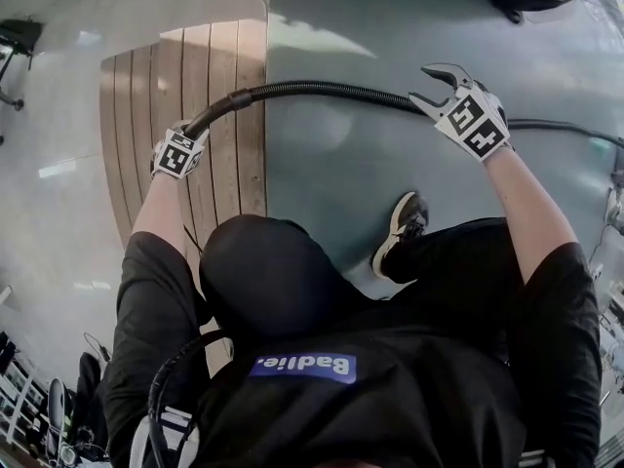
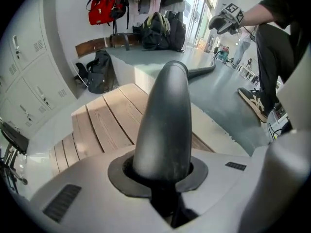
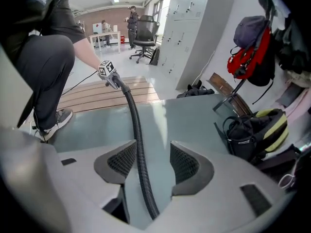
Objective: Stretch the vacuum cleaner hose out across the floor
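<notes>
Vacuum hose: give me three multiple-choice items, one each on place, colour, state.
1. The left hand-held gripper holds the hose end over: A wooden slats; B a chair; C a backpack.
2. Colour of the hose: A red; B black; C yellow.
3. The right hand-held gripper has its jaws: A clamped on a shoe; B shut, empty; C apart, hose running between.
Answers: 1 A, the head view shows slats beneath it. 2 B, black along its ribbed length. 3 C, a gap shows beside the hose.

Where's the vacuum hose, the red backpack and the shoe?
vacuum hose (image 1: 312, 89), head view, ribbed middle.
red backpack (image 3: 246, 62), right gripper view, red front.
shoe (image 1: 402, 226), head view, its top.
</notes>
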`<act>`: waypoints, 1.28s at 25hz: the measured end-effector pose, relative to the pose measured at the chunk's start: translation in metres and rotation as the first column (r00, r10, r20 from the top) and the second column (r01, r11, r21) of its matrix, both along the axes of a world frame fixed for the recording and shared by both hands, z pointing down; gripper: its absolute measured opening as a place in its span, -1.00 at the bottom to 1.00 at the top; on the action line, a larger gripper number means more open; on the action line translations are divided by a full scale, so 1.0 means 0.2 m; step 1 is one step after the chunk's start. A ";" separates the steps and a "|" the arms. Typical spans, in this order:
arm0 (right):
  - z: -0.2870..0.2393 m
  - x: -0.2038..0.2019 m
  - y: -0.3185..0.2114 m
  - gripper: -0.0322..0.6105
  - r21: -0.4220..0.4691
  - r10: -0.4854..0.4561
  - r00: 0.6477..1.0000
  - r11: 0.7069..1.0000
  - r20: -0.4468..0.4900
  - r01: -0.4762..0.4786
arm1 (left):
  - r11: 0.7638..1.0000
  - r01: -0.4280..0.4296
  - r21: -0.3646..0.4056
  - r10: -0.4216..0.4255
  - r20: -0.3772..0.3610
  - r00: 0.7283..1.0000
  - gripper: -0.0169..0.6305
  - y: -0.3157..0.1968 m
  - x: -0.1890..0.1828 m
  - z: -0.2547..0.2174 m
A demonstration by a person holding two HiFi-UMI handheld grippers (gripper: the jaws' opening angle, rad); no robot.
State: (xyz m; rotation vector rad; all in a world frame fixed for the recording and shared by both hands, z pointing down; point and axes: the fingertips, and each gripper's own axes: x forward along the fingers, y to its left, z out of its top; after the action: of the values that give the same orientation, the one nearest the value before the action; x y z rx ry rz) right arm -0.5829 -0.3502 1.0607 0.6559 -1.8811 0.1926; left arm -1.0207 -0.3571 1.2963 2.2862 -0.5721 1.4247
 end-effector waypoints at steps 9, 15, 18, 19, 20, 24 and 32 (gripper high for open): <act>-0.04 0.01 0.07 -0.22 -0.018 0.039 0.999 0.999 0.003 -0.039 | 0.991 0.058 -0.122 -0.071 -0.113 0.991 -0.55 0.17 0.04 0.11; -0.04 -0.09 0.01 -0.22 -0.028 -0.022 0.998 0.999 0.060 0.024 | 0.985 0.104 -0.141 -0.129 -0.185 0.974 -0.05 0.18 0.04 -0.01; -0.03 -0.17 -0.06 -0.22 -0.012 -0.077 0.991 0.997 0.106 0.079 | 0.990 0.090 -0.109 -0.111 -0.202 0.973 -0.05 0.17 0.04 -0.12; -0.03 -0.19 -0.10 -0.22 -0.007 -0.087 0.988 0.996 0.130 0.088 | 0.992 0.085 -0.097 -0.104 -0.209 0.972 -0.05 0.16 0.05 -0.17; -0.03 -0.22 -0.14 -0.22 -0.001 -0.089 0.983 0.996 0.160 0.091 | 0.993 0.078 -0.085 -0.094 -0.216 0.972 -0.05 0.15 0.06 -0.22; -0.04 -0.28 -0.30 -0.22 0.027 -0.086 0.959 0.996 0.269 0.082 | 0.999 0.049 -0.020 -0.052 -0.275 0.960 -0.05 0.08 0.21 -0.49; 0.04 -0.38 -0.43 -0.22 0.042 -0.097 0.904 0.995 0.416 0.087 | 0.990 0.085 0.111 -0.014 -0.528 0.849 -0.05 -0.11 0.68 -1.10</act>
State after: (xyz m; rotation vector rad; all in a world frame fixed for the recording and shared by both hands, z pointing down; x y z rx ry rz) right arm -0.6587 -0.4363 1.0693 0.5697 -2.3250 0.2674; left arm -0.8837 -0.3796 1.0769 2.5919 -0.5508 0.6879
